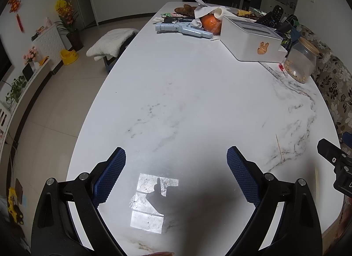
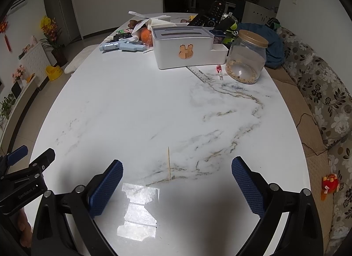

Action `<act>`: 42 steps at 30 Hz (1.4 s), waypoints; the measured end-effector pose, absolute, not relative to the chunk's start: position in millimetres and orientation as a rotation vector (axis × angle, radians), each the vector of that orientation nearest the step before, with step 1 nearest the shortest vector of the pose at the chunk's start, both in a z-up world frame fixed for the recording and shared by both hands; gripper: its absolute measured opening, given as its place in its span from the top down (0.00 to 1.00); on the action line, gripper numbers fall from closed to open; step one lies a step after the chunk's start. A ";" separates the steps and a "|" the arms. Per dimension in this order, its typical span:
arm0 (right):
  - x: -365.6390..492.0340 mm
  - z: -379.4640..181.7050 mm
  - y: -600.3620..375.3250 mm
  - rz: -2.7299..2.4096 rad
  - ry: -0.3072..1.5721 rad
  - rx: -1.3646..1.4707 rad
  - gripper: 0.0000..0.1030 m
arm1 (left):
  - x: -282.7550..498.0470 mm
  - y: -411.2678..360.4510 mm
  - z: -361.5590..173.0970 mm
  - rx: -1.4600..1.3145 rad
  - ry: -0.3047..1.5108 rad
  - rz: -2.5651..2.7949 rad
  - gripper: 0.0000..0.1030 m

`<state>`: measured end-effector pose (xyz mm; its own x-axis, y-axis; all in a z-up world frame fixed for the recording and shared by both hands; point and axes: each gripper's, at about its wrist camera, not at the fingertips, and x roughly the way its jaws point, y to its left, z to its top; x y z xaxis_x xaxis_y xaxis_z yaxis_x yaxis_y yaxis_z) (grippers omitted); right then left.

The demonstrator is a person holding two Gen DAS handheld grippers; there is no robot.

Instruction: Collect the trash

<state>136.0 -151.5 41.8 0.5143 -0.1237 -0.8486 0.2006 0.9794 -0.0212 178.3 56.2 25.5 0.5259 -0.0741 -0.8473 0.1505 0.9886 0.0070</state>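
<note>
A thin wooden stick [image 2: 169,163] lies on the white marble table [image 2: 136,102], just ahead of my right gripper [image 2: 177,168] and between its fingers' line. In the left wrist view the stick [image 1: 279,148] lies to the right of my left gripper [image 1: 176,157]. Both grippers are open and empty, hovering low over the table's near end. Crumpled white tissue [image 1: 203,11] lies on an orange bag [image 1: 211,23] at the far end. My right gripper's body shows at the left view's right edge.
A white tissue box with a rabbit sticker [image 2: 184,46], a glass jar [image 2: 246,58], a ruler [image 2: 200,74], a red pen [image 2: 219,71], a blue toy gun [image 2: 123,46] and remotes crowd the far end. A floral sofa [image 2: 319,93] runs along the right.
</note>
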 end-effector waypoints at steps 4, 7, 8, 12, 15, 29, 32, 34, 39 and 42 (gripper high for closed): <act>136.6 41.1 -150.9 -0.198 1.013 0.079 0.05 | 178.4 56.2 25.3 0.083 1.009 -0.133 0.12; 135.8 40.6 -150.8 -0.201 1.012 0.077 0.05 | 178.2 56.2 25.4 0.083 1.010 -0.134 0.12; 135.8 40.5 -151.1 -0.200 1.013 0.077 0.05 | 178.4 55.9 25.7 0.082 1.010 -0.135 0.12; 136.0 40.1 -151.4 -0.200 1.014 0.077 0.05 | 179.5 55.1 25.9 0.086 1.008 -0.138 0.12; 136.1 39.7 -151.6 -0.197 1.016 0.075 0.05 | 179.7 55.0 25.7 0.084 1.010 -0.138 0.12; 135.3 37.1 -155.0 -0.197 1.022 0.076 0.05 | 179.2 52.3 24.6 0.073 1.012 -0.146 0.12; 134.8 36.8 -155.0 -0.197 1.022 0.076 0.05 | 178.8 52.9 24.0 0.052 1.018 -0.154 0.12; 134.7 36.6 -155.0 -0.197 1.022 0.077 0.05 | 178.7 53.5 23.5 0.035 1.025 -0.167 0.12; 134.0 35.2 -154.8 -0.196 1.025 0.077 0.05 | 172.1 48.0 27.4 0.073 0.988 -0.166 0.09; 133.5 33.8 -153.5 -0.196 1.029 0.075 0.05 | 170.4 46.7 29.9 0.060 0.983 -0.193 0.09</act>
<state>133.5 -153.5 33.8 0.4998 -0.1265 -0.8568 0.1969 0.9800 -0.0298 170.4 46.7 29.9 0.5385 -0.1354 -0.8317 0.1892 0.9812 -0.0373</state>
